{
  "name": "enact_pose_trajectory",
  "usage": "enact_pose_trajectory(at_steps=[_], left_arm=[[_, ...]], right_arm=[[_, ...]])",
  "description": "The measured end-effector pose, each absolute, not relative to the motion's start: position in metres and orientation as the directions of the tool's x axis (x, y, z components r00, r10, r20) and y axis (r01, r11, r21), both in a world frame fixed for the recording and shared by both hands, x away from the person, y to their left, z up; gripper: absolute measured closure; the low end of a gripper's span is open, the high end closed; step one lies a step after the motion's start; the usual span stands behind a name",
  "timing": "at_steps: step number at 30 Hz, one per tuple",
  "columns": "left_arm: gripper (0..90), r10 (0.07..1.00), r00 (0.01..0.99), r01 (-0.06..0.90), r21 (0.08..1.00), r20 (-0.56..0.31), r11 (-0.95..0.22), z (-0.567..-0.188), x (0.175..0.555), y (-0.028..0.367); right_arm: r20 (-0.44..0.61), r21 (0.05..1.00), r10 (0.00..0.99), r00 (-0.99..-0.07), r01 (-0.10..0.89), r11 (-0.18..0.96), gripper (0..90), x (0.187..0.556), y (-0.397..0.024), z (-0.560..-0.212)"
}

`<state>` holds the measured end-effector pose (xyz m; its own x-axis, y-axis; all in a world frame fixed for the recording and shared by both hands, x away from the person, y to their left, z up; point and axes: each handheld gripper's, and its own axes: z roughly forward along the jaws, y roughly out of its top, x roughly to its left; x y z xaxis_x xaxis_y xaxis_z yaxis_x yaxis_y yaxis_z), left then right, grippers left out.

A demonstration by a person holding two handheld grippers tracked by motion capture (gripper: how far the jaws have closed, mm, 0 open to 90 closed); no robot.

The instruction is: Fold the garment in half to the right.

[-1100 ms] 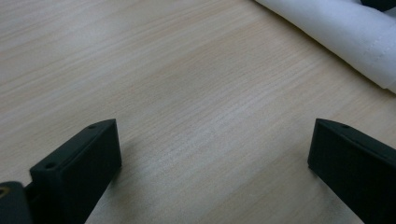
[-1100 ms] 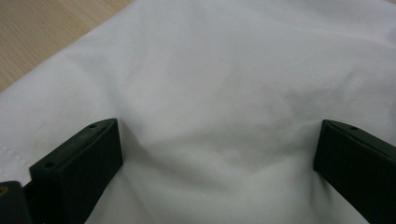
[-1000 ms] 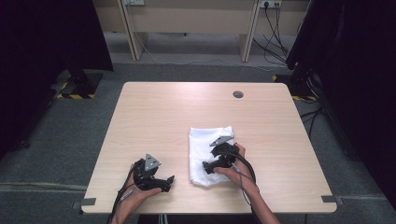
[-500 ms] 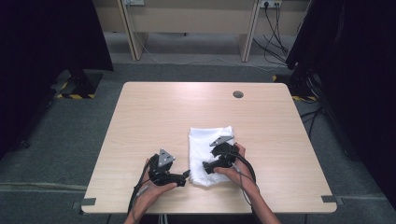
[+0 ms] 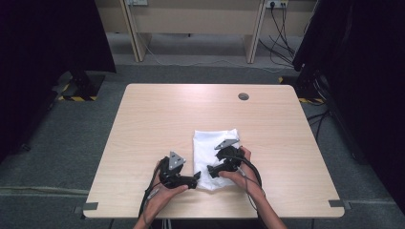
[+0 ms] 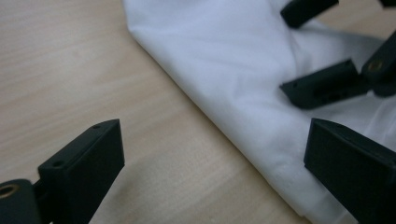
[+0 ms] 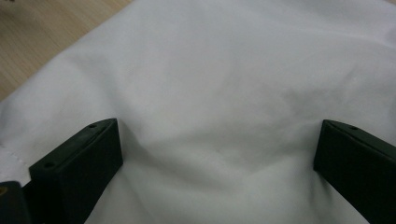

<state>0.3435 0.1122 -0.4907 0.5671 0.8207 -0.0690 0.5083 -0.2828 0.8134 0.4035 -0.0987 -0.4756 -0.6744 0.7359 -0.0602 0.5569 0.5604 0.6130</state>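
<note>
A folded white cloth (image 5: 210, 148) lies on the near right-middle of the wooden table (image 5: 157, 119). My right gripper (image 5: 213, 171) rests on the cloth's near part, open, with white fabric (image 7: 233, 70) spread between and below its jaws. My left gripper (image 5: 195, 180) sits at the cloth's near left edge, open. In the left gripper view its jaws straddle the cloth's folded edge (image 6: 224, 93), one over bare wood, one over fabric. The right gripper's black jaws (image 6: 327, 84) press on the cloth farther off. Nothing is clamped in either gripper.
A round grey cable hole (image 5: 243, 96) sits near the table's far edge. Tape marks (image 5: 336, 203) are at the near corners. Desk legs and cables (image 5: 282, 19) stand on the floor beyond, with dark curtains on both sides.
My left gripper has slid right along the table's near edge until it reached the cloth's left edge. The right gripper and the cloth have stayed put.
</note>
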Motion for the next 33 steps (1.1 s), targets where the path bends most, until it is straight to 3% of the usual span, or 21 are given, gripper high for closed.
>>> enact_pose_trajectory(at_steps=[3,13,20,27,33], left_arm=[[7.0,0.803,0.596,0.522,0.769,-0.02,-0.369,-0.493,0.341,0.111],[7.4,0.809,0.586,0.546,0.76,-0.045,-0.353,-0.493,0.343,0.113],[7.3,0.809,0.587,0.546,0.76,-0.045,-0.354,-0.494,0.343,0.113],[7.2,0.809,0.587,0.546,0.759,-0.044,-0.354,-0.494,0.343,0.112],[7.2,0.809,0.587,0.546,0.759,-0.044,-0.355,-0.494,0.343,0.112]], right_arm=[[-0.059,0.612,0.734,-0.676,0.556,0.562,1.2,0.404,-0.099,-0.475],[0.021,0.664,0.75,-0.661,0.57,0.484,7.1,0.415,-0.097,-0.464],[0.011,0.704,0.748,-0.664,0.536,0.465,11.4,0.45,-0.064,-0.452],[-0.072,0.662,0.826,-0.56,0.593,0.459,13.6,0.475,-0.055,-0.464],[-0.08,0.643,0.868,-0.49,0.64,0.421,13.0,0.491,-0.054,-0.471]])
